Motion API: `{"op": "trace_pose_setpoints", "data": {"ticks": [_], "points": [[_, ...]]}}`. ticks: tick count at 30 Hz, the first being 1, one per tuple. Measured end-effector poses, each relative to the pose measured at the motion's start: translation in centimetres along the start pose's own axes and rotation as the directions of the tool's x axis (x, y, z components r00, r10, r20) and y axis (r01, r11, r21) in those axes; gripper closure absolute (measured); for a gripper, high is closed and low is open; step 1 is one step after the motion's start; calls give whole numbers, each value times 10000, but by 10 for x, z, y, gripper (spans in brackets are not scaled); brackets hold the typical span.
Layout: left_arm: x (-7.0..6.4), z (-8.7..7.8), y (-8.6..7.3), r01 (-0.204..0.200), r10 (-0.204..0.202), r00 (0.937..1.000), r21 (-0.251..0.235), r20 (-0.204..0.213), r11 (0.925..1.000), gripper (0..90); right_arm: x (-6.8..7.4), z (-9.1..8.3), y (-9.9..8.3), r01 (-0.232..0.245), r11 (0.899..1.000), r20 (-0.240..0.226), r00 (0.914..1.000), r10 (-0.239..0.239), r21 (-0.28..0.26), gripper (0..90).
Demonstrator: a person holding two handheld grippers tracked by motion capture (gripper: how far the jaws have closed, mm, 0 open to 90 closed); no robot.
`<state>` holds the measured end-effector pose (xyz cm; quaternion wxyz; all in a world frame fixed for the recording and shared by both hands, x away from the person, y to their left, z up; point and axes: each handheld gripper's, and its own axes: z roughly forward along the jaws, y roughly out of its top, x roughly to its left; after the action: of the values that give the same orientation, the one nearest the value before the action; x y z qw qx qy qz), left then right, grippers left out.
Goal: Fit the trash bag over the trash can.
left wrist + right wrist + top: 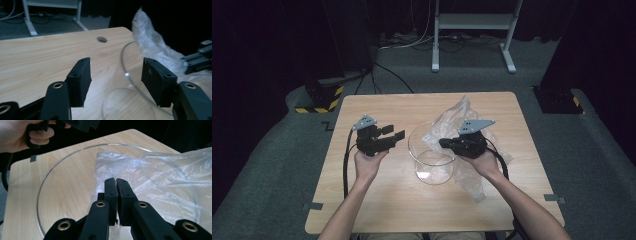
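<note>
Plastic bag (160,177) lay crumpled just ahead of the right gripper (116,182), whose jaws were pressed together, pinching nothing visible. Left gripper (115,75), jaws wide and empty, faced the glass bowl (431,150) between them.

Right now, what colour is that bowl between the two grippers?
No colour: the bowl is clear glass, with the wooden table showing through it. Best seen in the high view.
</note>
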<state>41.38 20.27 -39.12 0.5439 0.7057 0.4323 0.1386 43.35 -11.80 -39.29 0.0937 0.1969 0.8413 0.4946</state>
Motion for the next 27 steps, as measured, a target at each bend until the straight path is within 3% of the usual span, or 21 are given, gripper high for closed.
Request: {"op": "trace_pose_setpoints", "data": {"ticks": [8,14,17,21,24,27], "points": [[-20,11,8,-870,851,9950,354,517,9956,412,2,1,-3,-124,9995,-106,9999,127,285,870],[-47,20,14,-1776,1731,9809,462,884,9830,433,7,3,-4,-156,9989,-210,9996,166,451,853],[-58,30,15,-1988,1899,9759,789,1074,9769,441,10,3,-5,-159,9984,-231,9996,171,535,853],[-64,46,15,-2240,2110,9723,1432,1002,9640,447,14,1,-8,-160,9982,-281,9995,177,575,835],[-64,56,14,-2324,2177,9711,1789,982,9560,444,16,-2,-10,-201,9985,-263,9994,215,515,762],[-65,63,14,-2365,2223,9706,1923,925,9524,438,17,-8,-11,-241,9992,74,9997,238,330,676]]}}
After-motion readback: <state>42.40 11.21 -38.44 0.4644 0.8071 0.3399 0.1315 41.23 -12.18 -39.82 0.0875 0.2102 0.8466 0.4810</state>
